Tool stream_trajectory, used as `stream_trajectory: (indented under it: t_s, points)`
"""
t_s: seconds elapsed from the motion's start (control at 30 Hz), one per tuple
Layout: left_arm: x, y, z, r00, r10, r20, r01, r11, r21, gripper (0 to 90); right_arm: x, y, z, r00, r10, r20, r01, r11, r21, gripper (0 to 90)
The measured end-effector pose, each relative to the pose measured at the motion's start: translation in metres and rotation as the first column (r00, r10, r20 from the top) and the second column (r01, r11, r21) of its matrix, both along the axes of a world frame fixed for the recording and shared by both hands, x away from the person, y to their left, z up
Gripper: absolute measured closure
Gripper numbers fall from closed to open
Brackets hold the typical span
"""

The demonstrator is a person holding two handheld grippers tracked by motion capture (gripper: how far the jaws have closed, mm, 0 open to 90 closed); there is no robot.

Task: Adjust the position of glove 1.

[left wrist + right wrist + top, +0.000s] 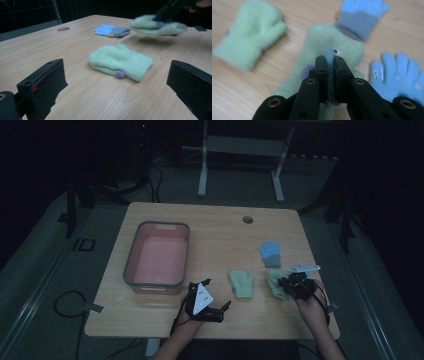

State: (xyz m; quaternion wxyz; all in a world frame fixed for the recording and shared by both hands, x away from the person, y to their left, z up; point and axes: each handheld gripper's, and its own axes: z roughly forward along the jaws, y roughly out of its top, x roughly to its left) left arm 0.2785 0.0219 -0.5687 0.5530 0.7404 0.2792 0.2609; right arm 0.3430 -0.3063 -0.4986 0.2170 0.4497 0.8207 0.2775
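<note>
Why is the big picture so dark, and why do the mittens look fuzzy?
High view: dim light, dark floor, only the table stands out. Left gripper view: the lifted green mitten is smeared. Right gripper view: the right gripper is sharp, the blue gloves behind are out of focus.

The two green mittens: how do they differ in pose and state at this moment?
The held green mitten is pinched in the right gripper and hangs lifted above the table; the loose green mitten lies flat on the table, untouched. The held one is nearer the blue glove. Both are fuzzy, pale green, with a small purple patch.
</note>
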Motion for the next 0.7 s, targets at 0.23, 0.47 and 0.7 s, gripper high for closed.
stream_trajectory:
  t_s: [0.23, 0.47, 0.7]
  points:
    - [0.0, 0.0, 0.0, 1.0, 0.001, 0.002, -0.001, 1.0, -0.002, 2.4, 0.006, 0.028, 0.025, 0.9963, 0.07, 0.05, -0.07, 0.998, -0.003, 83.7]
    - [0.0, 0.0, 0.0, 1.0, 0.001, 0.007, -0.001, 1.0, 0.002, 2.4, 0.01, 0.06, 0.042, 0.9888, 0.124, 0.084, -0.124, 0.992, 0.001, 83.8]
    - [-0.001, 0.0, 0.0, 1.0, -0.001, 0.005, 0.001, 1.0, -0.002, 2.4, 0.009, 0.091, 0.042, 0.9788, 0.194, 0.064, -0.195, 0.981, 0.0, 83.8]
